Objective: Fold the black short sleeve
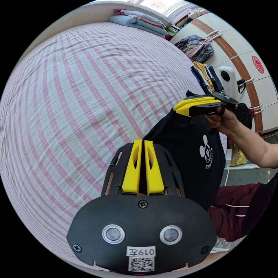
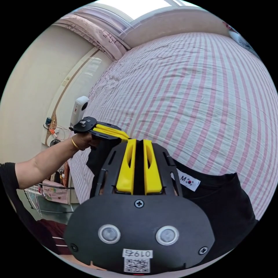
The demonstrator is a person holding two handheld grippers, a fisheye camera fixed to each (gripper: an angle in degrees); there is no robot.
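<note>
The black short sleeve shirt [image 1: 188, 156] hangs in the air over the edge of the striped bed [image 1: 72, 101], stretched between both grippers. My left gripper [image 1: 143, 141] is shut on one top corner, with black cloth pinched between its yellow jaws. The right gripper [image 1: 181, 108], held by a hand, is shut on the other corner. A white cartoon print faces the left gripper view. In the right gripper view my right gripper [image 2: 139, 140] grips the shirt [image 2: 220, 197] near its neck label [image 2: 188, 181], and the left gripper [image 2: 126, 136] sits just to its left.
The pink-striped bed sheet [image 2: 202, 87] spreads wide beyond the shirt. Folded bedding [image 1: 139, 20] lies at the far end. A pile of clothes [image 1: 197, 47], a white device [image 1: 228, 78] and wardrobe doors [image 1: 246, 72] stand beside the bed. A person's maroon trousers [image 1: 231, 208] are close.
</note>
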